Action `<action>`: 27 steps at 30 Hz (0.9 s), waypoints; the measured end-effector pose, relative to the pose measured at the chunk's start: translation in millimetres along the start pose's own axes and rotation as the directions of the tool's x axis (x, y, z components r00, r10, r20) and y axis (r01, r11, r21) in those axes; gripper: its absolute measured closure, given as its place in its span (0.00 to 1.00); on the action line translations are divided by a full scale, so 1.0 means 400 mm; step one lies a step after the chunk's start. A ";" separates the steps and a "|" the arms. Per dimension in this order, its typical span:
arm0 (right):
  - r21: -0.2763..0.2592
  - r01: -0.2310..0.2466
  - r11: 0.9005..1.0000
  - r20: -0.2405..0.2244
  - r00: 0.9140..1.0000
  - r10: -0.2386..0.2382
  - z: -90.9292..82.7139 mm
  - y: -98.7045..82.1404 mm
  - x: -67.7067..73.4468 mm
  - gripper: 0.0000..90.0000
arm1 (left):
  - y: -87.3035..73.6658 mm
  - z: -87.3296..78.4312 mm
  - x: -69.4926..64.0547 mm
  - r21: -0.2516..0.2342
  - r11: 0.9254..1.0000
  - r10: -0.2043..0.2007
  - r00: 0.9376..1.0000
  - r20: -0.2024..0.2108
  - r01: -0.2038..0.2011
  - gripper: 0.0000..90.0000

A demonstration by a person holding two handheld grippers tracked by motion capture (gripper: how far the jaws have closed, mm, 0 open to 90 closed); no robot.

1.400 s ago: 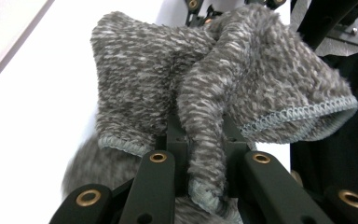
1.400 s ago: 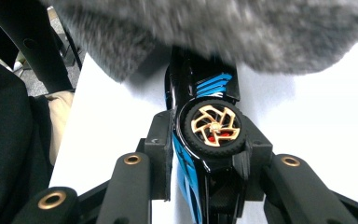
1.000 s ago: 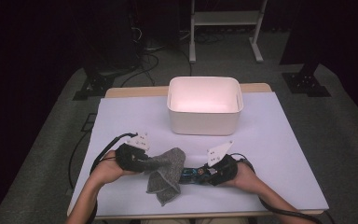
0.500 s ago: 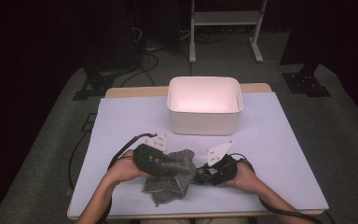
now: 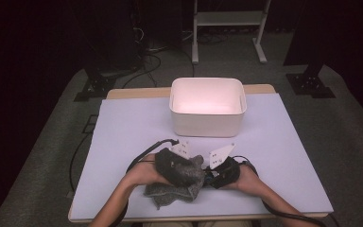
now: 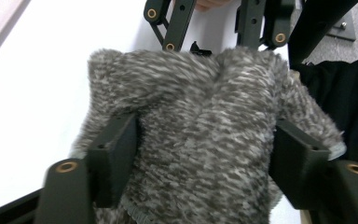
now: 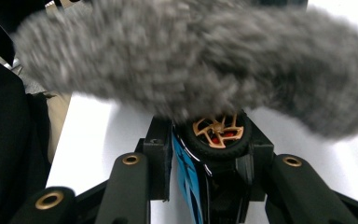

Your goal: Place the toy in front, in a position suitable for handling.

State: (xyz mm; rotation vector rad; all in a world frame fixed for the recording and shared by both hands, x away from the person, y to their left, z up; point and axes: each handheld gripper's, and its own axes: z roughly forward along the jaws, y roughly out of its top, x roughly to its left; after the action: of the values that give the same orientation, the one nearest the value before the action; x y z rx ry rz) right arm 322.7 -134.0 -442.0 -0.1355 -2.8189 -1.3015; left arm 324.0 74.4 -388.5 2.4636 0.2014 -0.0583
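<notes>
Left gripper (image 5: 189,171) is seen over the grey fuzzy cloth (image 5: 175,191) at the near edge of the table (image 5: 123,127), and its jaws have just been opening. From its own view the cloth (image 6: 205,140) is bunched up between the two jaws, which stand apart with the pads at the sides of the fabric, so it looks more draped there than pinched. Whether any pad is brushing the pile can't really be told.

Right gripper (image 5: 212,176) is parked just beside it, jaws clamped on a toy car (image 7: 214,154): black body, a blue stripe, and a bronze-spoked wheel facing the camera. The cloth (image 7: 191,60) hangs as a blurred grey mass across the top of that view, just past the car's end, and whether it's actually touching the car can't be made out.

So the step in hand is probably wiping the car, or wrapping it, with the cloth, the car being held steady by the right side while the cloth is being re-gripped by the left. Next move, as a guess: a fresh bite on the cloth is needed, closer to the car, then the fabric gets dragged over the body. Care is called for so the cloth isn't dropped flat on the table.

Farther back, a white bin (image 5: 207,105) sits well apart from the hands, looking empty.
</notes>
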 end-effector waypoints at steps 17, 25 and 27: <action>0.007 -0.002 1.000 0.019 1.000 0.002 -0.001 0.000 0.003 0.60 | -0.003 -0.036 0.010 -0.020 1.000 -0.013 1.000 0.001 0.013 0.68; -0.018 -0.006 1.000 0.044 0.999 0.007 -0.041 -0.012 0.009 0.70 | 0.010 -0.080 -0.005 -0.039 0.999 0.037 0.999 -0.014 -0.037 0.86; -0.020 -0.006 1.000 0.042 0.999 0.007 -0.042 -0.018 0.015 0.72 | 0.025 -0.072 -0.015 -0.035 0.998 0.056 0.998 -0.006 -0.057 0.87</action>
State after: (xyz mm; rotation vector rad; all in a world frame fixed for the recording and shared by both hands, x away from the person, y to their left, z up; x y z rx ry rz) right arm 316.0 -151.1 -436.0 -0.1744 -2.8383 -1.3410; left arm 319.4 84.0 -359.3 2.4326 0.1336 -0.0243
